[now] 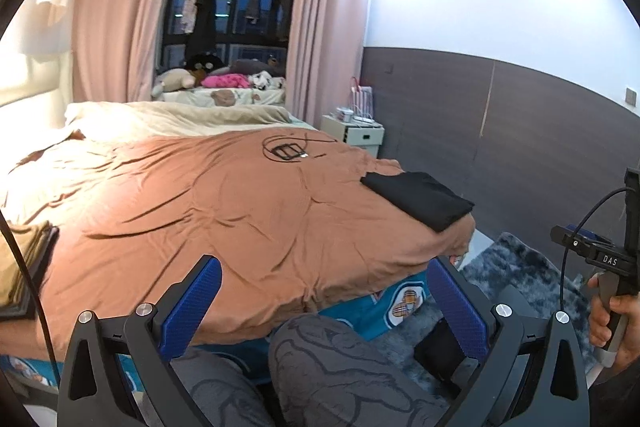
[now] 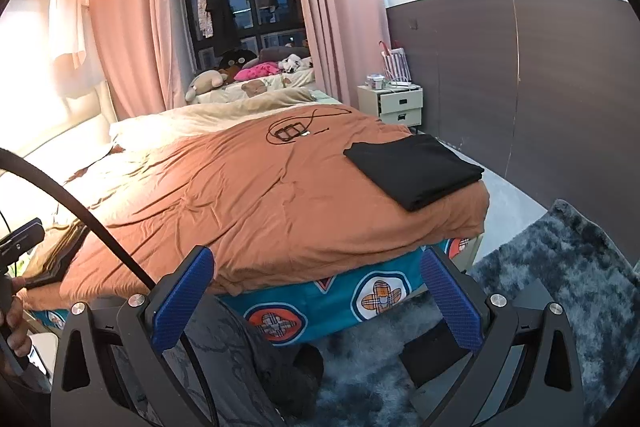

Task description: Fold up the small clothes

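Observation:
A folded black garment lies flat on the brown bedspread near the bed's right front corner; it also shows in the right wrist view. A stack of folded tan clothes sits at the bed's left front edge. My left gripper is open and empty, held off the bed's front edge above my knee. My right gripper is open and empty, also in front of the bed edge. The right gripper's body shows at the right edge of the left wrist view.
A coiled black cable with a small device lies on the far middle of the bedspread. A white nightstand stands at the far right. A grey shaggy rug covers the floor on the right. Plush toys lie by the window.

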Tool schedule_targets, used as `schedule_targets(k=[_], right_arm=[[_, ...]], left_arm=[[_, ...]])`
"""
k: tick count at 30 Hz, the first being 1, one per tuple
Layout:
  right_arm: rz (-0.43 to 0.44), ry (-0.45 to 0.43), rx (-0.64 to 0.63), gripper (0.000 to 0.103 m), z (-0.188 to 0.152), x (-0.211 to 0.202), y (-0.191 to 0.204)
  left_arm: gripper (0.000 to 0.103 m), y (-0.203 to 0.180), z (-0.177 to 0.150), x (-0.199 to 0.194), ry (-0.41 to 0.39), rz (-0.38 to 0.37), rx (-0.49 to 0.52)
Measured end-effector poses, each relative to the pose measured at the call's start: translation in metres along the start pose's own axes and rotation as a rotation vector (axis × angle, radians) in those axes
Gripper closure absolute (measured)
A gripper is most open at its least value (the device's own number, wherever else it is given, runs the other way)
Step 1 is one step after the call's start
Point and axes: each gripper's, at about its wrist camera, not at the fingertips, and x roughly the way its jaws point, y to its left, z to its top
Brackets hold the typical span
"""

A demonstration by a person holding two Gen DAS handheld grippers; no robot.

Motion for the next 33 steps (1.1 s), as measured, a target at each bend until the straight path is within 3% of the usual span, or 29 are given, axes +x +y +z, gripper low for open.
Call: schedule_targets(k=[11,19,33], right_arm=[[0.004,-0.024,-0.023,0.0,-0.022,0.013,0.038],[0.012,-0.014,-0.024,0.0,-0.045,0.034,0.049],[-0.003,-0.04,-0.073,0.0,-0.052,0.049,0.064]], left_arm=[[0.0,0.017,-0.031,-0.007,-0.044,0.096,-0.004],[0.0,0.024,-0.047,-0.001,-0.042,0.109,-0.024],[0.0,0.026,-0.056,0.01,-0.038,0.131,-0.027]])
